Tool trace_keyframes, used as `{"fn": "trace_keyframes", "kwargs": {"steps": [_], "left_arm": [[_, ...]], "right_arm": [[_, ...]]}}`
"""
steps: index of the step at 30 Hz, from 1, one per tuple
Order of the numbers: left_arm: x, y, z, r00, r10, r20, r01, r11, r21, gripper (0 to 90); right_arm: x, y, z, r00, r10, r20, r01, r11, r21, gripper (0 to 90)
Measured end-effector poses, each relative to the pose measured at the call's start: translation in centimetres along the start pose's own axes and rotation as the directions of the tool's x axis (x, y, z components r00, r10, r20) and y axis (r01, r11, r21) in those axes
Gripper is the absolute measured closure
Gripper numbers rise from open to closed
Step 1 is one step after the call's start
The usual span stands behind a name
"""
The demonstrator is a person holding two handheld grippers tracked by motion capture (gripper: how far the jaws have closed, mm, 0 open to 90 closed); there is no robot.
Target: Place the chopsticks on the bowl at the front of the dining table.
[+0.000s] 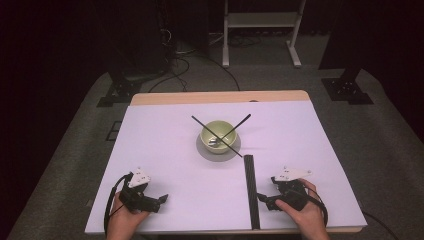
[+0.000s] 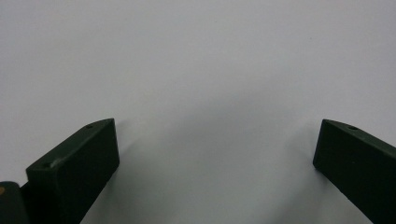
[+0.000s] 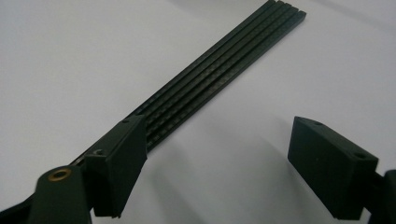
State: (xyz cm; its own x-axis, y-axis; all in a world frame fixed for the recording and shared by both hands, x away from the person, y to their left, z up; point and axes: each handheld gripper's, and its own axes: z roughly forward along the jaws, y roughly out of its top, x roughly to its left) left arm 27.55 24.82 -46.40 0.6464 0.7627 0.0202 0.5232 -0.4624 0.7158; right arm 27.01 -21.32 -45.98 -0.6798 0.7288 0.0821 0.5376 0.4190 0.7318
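both grippers' fingers (image 3: 334, 172) spread wide, empty, green bowl (image 1: 217, 132) holding two crossed black sticks (image 1: 220, 132)

A lab: dark curtains (image 1: 60, 40); floor cables (image 1: 175, 70); equipment stands (image 1: 260, 25)

Grey carpet floor (image 1: 60, 150), white frame (image 1: 262, 30), black stands (image 1: 347, 90), dark surroundings.

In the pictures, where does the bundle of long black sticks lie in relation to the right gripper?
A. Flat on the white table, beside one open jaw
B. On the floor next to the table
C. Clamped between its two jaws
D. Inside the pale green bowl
A: the bundle of long black sticks lies flat on the white table beside one jaw of the right gripper, whose jaws stand wide apart with nothing between them.
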Motion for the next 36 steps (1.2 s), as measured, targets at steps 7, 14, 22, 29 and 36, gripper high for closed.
{"fn": "trace_keyframes", "kwargs": {"steps": [7, 14, 22, 29, 36], "left_arm": [[0.0, 0.0, 0.0, 1.0, 0.0, 0.0, 0.0, 1.0, 0.0, 0.0], [0.0, 0.0, 0.0, 1.0, 0.0, 0.0, 0.0, 1.0, 0.0, 0.0], [0.0, 0.0, 0.0, 1.0, 0.0, 0.0, 0.0, 1.0, 0.0, 0.0], [0.0, 0.0, 0.0, 1.0, 0.0, 0.0, 0.0, 1.0, 0.0, 0.0], [0.0, 0.0, 0.0, 1.0, 0.0, 0.0, 0.0, 1.0, -0.001, 0.0]], "right_arm": [[0.5, 0.1, 0.4, 0.9998, -0.016, -0.014, 0.016, 0.9998, 0.012, 18.2], [0.7, 0.1, 0.5, 0.9996, -0.023, -0.014, 0.023, 0.9997, 0.013, 17.8], [1.2, 0.0, 0.6, 0.9977, -0.067, 0.012, 0.067, 0.9974, 0.025, 17.8], [1.1, -0.2, 0.4, 0.9963, -0.083, 0.022, 0.083, 0.9961, 0.032, 17.7], [0.8, -0.5, 0.0, 0.9967, -0.078, 0.023, 0.077, 0.9966, 0.03, 17.7]]}}
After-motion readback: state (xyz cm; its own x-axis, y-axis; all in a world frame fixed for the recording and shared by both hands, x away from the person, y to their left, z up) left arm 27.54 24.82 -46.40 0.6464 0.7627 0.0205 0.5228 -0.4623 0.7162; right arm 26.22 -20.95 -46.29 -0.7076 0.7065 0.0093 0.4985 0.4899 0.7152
